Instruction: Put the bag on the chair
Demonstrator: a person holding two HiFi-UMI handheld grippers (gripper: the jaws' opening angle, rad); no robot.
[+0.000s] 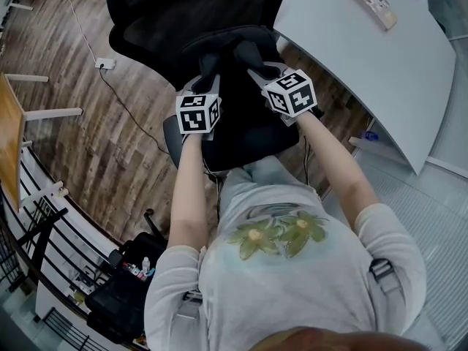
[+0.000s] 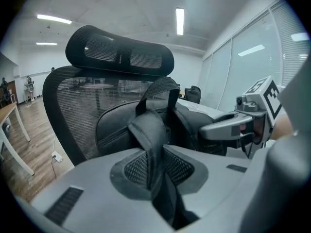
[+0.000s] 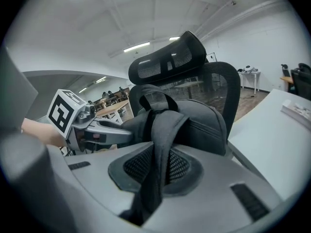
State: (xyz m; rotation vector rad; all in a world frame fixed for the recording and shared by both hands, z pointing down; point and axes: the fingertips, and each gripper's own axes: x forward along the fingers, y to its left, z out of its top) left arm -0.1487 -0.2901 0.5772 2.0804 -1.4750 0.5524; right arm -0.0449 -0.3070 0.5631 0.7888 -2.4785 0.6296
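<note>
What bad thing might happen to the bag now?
1. The bag is held only by its two straps, one pinched in the left gripper and one in the right gripper. A strap may slip out, and that side would drop.
2. I cannot tell if it sits fully on the chair. If it is let go too soon, it might tip forward onto the floor.

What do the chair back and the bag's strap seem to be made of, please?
The chair back looks like black mesh, semi-sheer; the room shows through its weave. The strap is probably matte woven fabric, perhaps nylon; it folds softly without shine.
</note>
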